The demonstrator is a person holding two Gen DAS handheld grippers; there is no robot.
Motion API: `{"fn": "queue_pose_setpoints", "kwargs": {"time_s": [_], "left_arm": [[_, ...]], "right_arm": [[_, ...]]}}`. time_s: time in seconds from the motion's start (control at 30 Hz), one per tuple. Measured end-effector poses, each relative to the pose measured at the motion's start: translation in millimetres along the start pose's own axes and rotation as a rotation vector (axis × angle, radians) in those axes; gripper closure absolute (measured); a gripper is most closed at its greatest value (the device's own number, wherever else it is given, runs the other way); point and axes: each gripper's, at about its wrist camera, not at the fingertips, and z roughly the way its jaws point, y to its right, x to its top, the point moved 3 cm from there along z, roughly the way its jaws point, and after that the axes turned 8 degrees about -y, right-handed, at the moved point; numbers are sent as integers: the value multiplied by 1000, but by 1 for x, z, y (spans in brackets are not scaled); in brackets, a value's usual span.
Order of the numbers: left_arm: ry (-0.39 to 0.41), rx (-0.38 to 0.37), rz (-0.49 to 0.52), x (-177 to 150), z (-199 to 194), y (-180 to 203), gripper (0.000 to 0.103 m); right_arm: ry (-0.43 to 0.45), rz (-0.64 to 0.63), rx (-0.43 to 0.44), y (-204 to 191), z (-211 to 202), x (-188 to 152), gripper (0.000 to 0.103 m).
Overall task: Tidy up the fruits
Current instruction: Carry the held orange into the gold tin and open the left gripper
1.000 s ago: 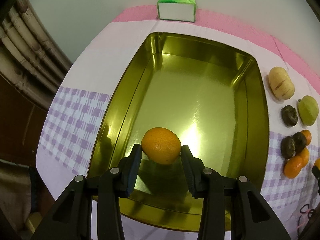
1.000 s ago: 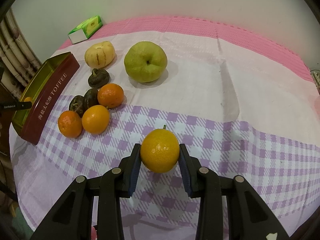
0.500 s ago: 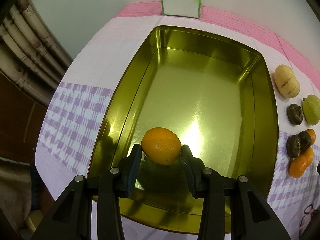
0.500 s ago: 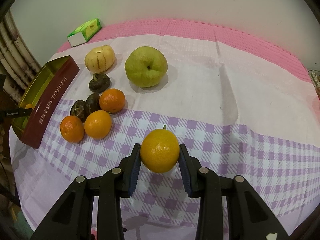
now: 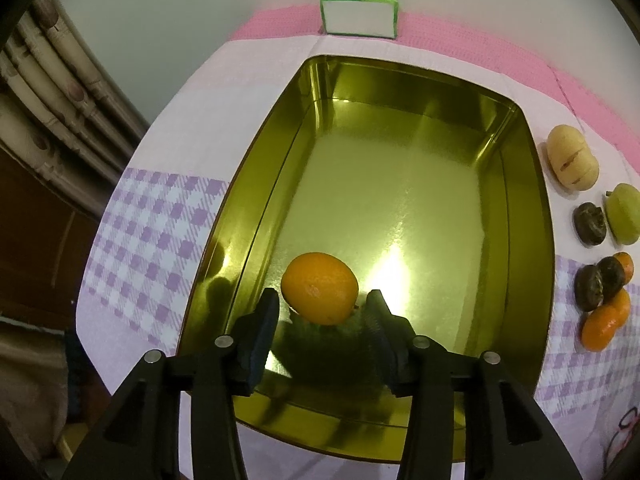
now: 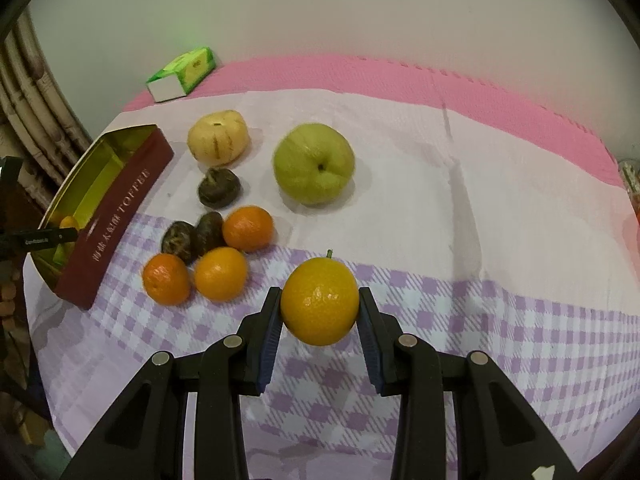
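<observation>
In the left wrist view an orange (image 5: 319, 293) sits low in the gold-lined toffee tin (image 5: 256, 200), near its front left corner. My left gripper (image 5: 322, 295) straddles it with jaws opening, and a thin gap shows on each side between pad and fruit. In the right wrist view my right gripper (image 6: 320, 294) is shut on a second orange (image 6: 319, 304) with a short green stem, held above the purple-checked cloth. The tin (image 6: 116, 216) lies at the far left of that view, its maroon side facing me.
Between the tin and my right gripper lie three small oranges (image 6: 220, 274), three dark wrinkled fruits (image 6: 219, 188), a pale striped melon (image 6: 218, 140) and a big green fruit (image 6: 314, 168). A green tissue box (image 6: 182, 74) stands behind the tin. Curtain folds hang at the left.
My left gripper's jaws have spread off the orange, which now rests in the tin. The right gripper still holds its orange and has barely shifted.
</observation>
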Motion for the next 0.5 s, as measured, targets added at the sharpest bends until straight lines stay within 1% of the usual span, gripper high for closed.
{"fn": "queue_pose_setpoints", "kwargs": {"time_s": [0.03,0.13,0.27,0.4,0.5], "left_arm": [[6,3,-1,0,-2,0,51],[33,3,0,-1,-11,0,48],[78,-10,-12,-2,-24,-5,46],[119,-9,-44,-3,-36,-14,40],[140,17,-86,-4,-43,-27,40]], "right_arm": [[-1,-9,5,-3,-1,2,69],[4,-47,19,-19,-3,11,69],[10,-110,62,-49,-4,25,69],[25,-176,116,-87,-8,39,69],[41,-240,157,-121,-9,51,69]]}}
